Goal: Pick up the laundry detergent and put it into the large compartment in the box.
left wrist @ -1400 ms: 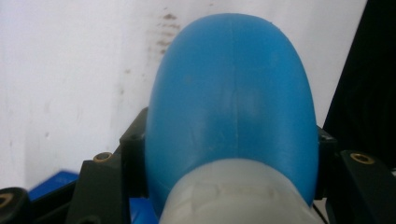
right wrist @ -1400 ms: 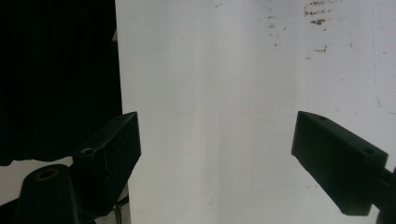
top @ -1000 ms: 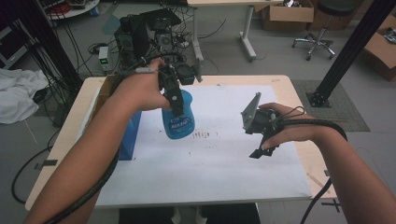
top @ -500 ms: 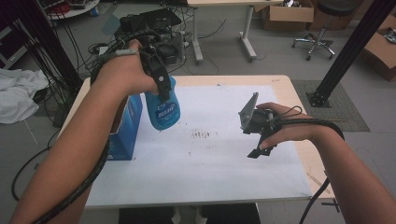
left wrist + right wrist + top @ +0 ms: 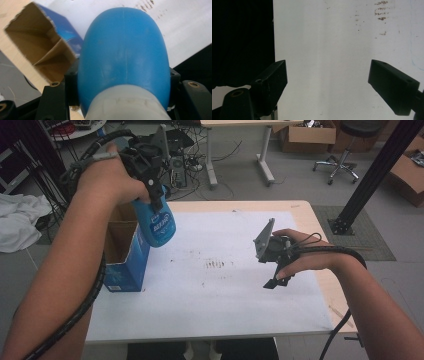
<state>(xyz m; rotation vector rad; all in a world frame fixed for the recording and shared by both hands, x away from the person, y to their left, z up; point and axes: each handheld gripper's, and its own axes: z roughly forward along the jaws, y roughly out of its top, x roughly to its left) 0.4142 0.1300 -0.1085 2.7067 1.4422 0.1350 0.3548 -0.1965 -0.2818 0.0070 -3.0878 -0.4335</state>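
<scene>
At the far left of the bench (image 5: 320, 285), an open-topped blue cardboard box (image 5: 125, 265) stands upright on the edge of the white sheet (image 5: 215, 305). The left gripper view looks down into its brown interior, where a cardboard divider is visible.

Above the box's right rim, the left gripper (image 5: 155, 195) holds a blue bottle (image 5: 159, 224) clear of the bench. The fingers (image 5: 151, 180) are clamped on the bottle near its neck, and the body hangs below them, tilted slightly. In the left gripper view, the bottle's rounded blue body (image 5: 125, 50) rises between the two black jaws, with its pale lower section nearest the camera.

A patch of small brown marks (image 5: 215, 265) lies on the sheet near the middle of the bench.

On the right, the right gripper (image 5: 272, 282) hovers over the sheet, well apart from the bottle and the box. Its fingers (image 5: 272, 77) are spread apart with nothing between them; the right gripper view shows bare white sheet in the gap.
</scene>
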